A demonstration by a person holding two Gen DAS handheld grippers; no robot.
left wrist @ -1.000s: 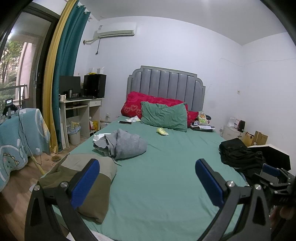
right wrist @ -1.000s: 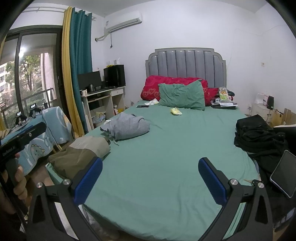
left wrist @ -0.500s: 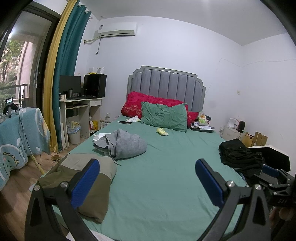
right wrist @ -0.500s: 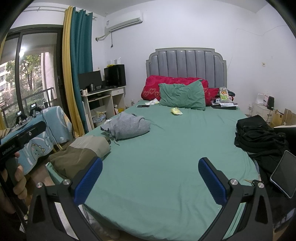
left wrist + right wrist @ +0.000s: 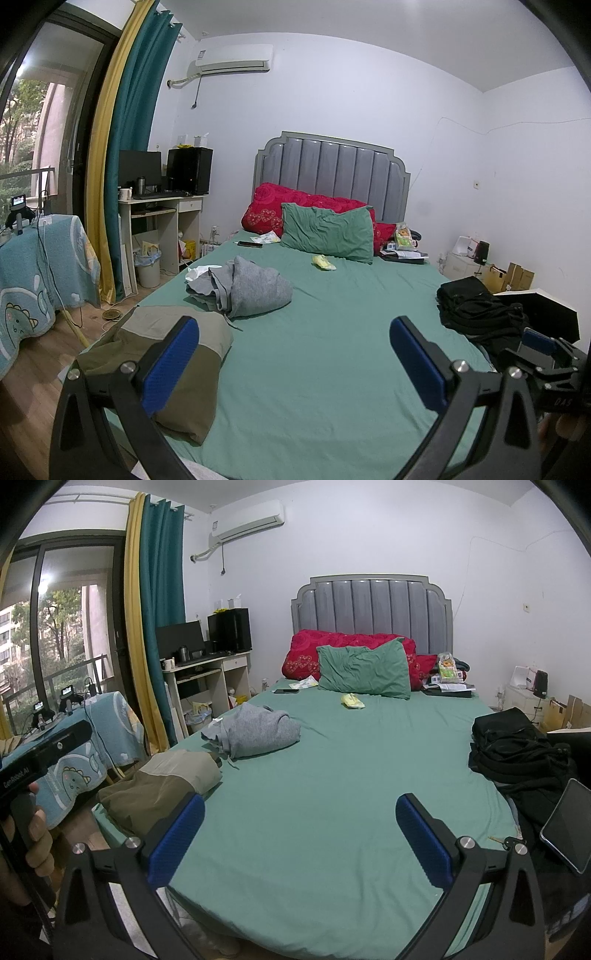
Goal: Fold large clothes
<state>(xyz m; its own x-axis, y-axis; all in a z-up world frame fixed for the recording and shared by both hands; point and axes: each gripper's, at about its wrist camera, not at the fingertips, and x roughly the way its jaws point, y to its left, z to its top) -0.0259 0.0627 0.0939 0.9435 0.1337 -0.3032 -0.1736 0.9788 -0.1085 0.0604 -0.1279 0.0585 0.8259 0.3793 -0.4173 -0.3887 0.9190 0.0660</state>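
A green-sheeted bed (image 5: 332, 362) (image 5: 332, 797) fills both views. A crumpled grey garment (image 5: 251, 288) (image 5: 255, 731) lies on its left side. Nearer the foot, at the left edge, rests a folded olive and beige garment (image 5: 173, 350) (image 5: 166, 786). A heap of black clothes (image 5: 476, 306) (image 5: 517, 749) sits at the right edge. My left gripper (image 5: 293, 360) is open above the foot of the bed, holding nothing. My right gripper (image 5: 301, 834) is open too, also empty, a little further right.
A green pillow (image 5: 328, 232) and red pillows (image 5: 266, 210) lean on the grey headboard. A phone (image 5: 250, 244) and a yellow item (image 5: 323, 262) lie on the sheet. A desk (image 5: 162, 221) stands left, a tablet (image 5: 567, 825) right. A hand (image 5: 37, 845) holds the other gripper's handle.
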